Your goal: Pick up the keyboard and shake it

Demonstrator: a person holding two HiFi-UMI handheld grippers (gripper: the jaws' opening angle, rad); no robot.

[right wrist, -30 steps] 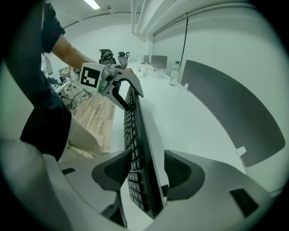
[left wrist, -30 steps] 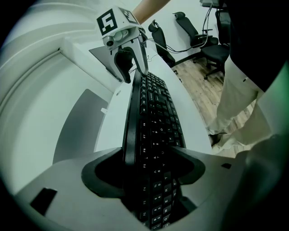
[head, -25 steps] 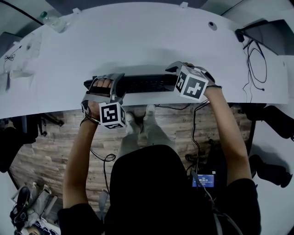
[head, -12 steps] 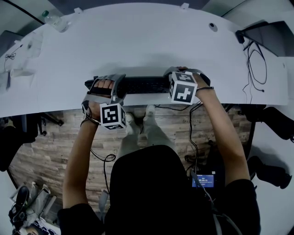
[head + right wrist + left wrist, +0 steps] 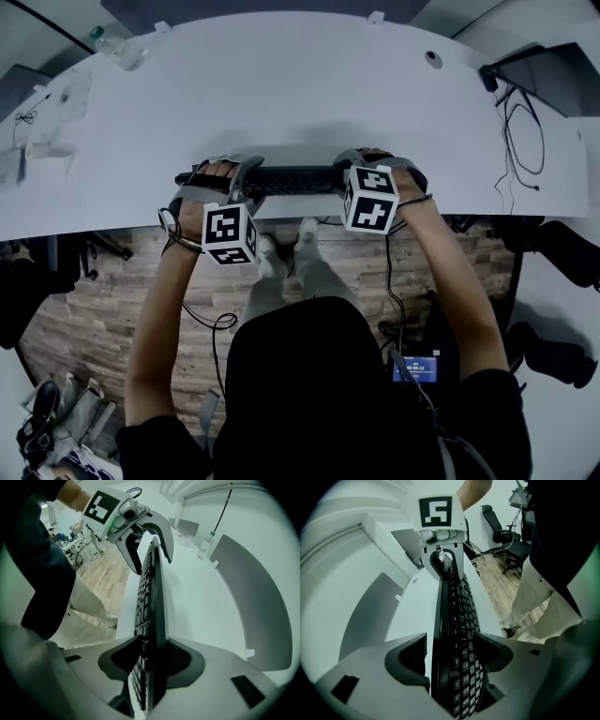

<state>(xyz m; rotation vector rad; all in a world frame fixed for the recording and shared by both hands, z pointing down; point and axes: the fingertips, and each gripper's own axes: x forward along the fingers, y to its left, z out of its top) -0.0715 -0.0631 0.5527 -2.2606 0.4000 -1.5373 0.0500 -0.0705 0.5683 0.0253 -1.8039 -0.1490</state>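
The black keyboard (image 5: 291,180) hangs over the white table's (image 5: 300,84) front edge, tipped up on its long edge. My left gripper (image 5: 220,176) clamps its left end and my right gripper (image 5: 375,169) its right end. In the left gripper view the keyboard (image 5: 457,634) runs between the jaws of the left gripper (image 5: 450,653), with the right gripper (image 5: 440,531) at its far end. In the right gripper view the right gripper (image 5: 152,660) has just been closing, and its pads (image 5: 180,660) press on both faces of the keyboard (image 5: 150,597).
A plastic bottle (image 5: 112,45) stands at the table's far left. Black cables (image 5: 520,122) and a dark device (image 5: 544,70) lie at the right end. The person's legs and a wooden floor (image 5: 94,300) show below the front edge. An office chair (image 5: 506,531) stands nearby.
The right gripper has shifted left and rolled, closing onto the keyboard's right end. The keyboard has tipped from flat onto its edge. The left gripper has hardly moved.
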